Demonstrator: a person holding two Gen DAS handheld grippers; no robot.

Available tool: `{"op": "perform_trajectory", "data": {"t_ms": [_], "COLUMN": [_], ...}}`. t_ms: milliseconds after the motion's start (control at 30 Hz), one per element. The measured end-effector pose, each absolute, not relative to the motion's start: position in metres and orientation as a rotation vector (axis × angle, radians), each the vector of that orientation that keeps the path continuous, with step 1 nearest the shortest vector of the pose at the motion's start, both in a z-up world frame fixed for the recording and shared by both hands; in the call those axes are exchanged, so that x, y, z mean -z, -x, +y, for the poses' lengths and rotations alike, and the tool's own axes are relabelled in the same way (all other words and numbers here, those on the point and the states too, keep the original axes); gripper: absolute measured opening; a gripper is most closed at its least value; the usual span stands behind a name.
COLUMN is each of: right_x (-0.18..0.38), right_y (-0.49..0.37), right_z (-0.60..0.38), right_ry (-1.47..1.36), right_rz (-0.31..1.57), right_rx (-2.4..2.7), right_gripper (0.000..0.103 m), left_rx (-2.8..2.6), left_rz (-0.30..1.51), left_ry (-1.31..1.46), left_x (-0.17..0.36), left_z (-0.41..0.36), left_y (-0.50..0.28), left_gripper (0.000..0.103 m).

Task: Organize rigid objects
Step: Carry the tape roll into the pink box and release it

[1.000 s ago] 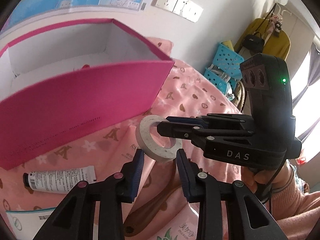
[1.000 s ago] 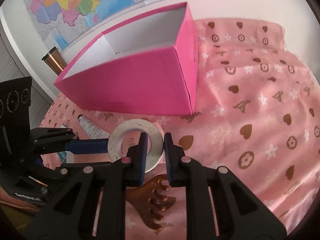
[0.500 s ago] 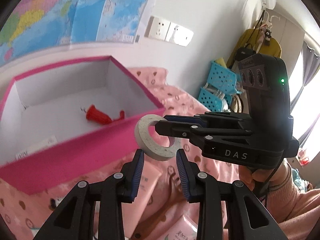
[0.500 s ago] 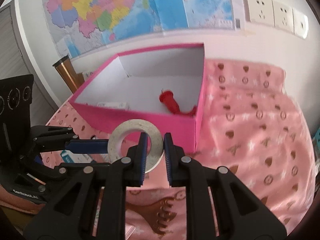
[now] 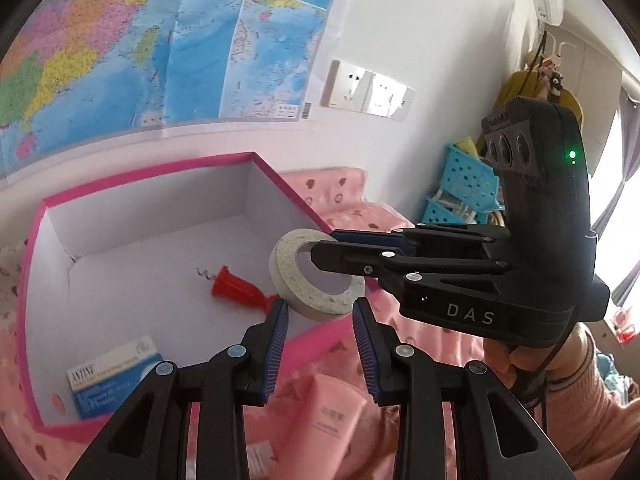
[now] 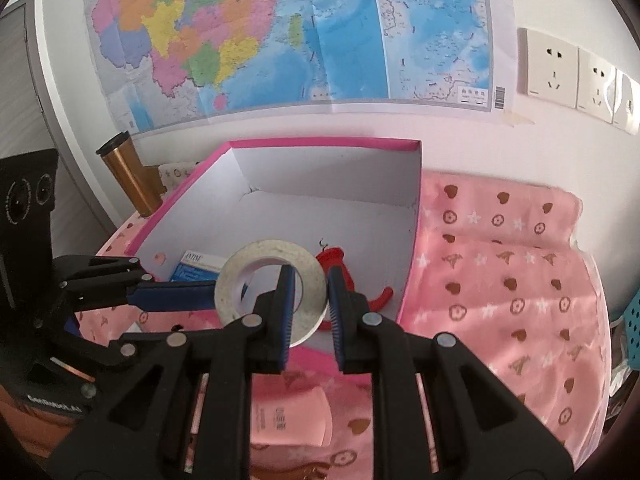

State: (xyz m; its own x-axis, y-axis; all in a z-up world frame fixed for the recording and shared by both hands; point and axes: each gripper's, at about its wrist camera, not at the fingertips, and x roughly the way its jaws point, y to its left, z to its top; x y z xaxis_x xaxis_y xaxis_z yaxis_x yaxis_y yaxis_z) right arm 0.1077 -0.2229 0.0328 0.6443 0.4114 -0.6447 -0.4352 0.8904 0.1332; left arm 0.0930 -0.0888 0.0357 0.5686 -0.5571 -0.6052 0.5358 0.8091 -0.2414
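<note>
A flat off-white ring of tape (image 6: 271, 288) hangs in mid-air above the near wall of an open pink cardboard box with a white interior (image 5: 144, 216), pinched by the right gripper (image 6: 311, 312). Its jaws are nearly closed across the ring's band, one blue-padded finger passing through the hole and the other pressing the outer edge. In the left wrist view the same roll (image 5: 316, 276) shows with the right gripper (image 5: 332, 248) reaching in from the right, a hand in a pink sleeve (image 5: 532, 360) on its grip.

The left gripper (image 5: 320, 316) sits just below the roll, its jaws parted wider than the tape's thickness and holding nothing; whether its pads touch the roll cannot be told. From the right wrist view, one of its blue fingers (image 6: 176, 294) runs in from the left up to the ring's outer edge.

On the box floor lie a red-handled corkscrew (image 5: 236, 288) near the middle and a small blue-and-white carton (image 5: 112, 380) at the near left corner. The box stands on a pink cloth printed with hearts and stars (image 6: 500, 280) covering the bench. A pink tube (image 6: 288, 416) lies on the cloth in front of the box. A colourful map (image 6: 280, 36), white wall sockets (image 6: 576, 76) and a copper-coloured flask (image 6: 128, 176) fill the background
</note>
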Motion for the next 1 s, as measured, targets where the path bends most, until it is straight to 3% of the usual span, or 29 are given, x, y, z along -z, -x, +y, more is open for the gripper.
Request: {"op": "perform_trajectory", "data": {"t_ms": [533, 800, 1000], "right_x": [-0.003, -0.011, -0.024], "right_y": [-0.146, -0.138, -0.104], "right_z": [-0.209, -0.214, -0.228], "right_ry": [0.11, 0.1, 0.059], "right_rz": [0.842, 0.798, 0.725], "right_rx": [-0.418, -0.398, -0.434], "right_gripper": [0.02, 0.023, 0.034], "left_rx": [0.581, 0.537, 0.538], "left_rz": [0.84, 0.827, 0.755], "left_ry": [0.067, 0.074, 0.038], "left_x": [-0.002, -0.001, -0.011], "left_z": [-0.088, -0.08, -0.073], "left_y": [-0.136, -0.134, -0.109], "left_gripper": [0.033, 0.033, 0.034]}}
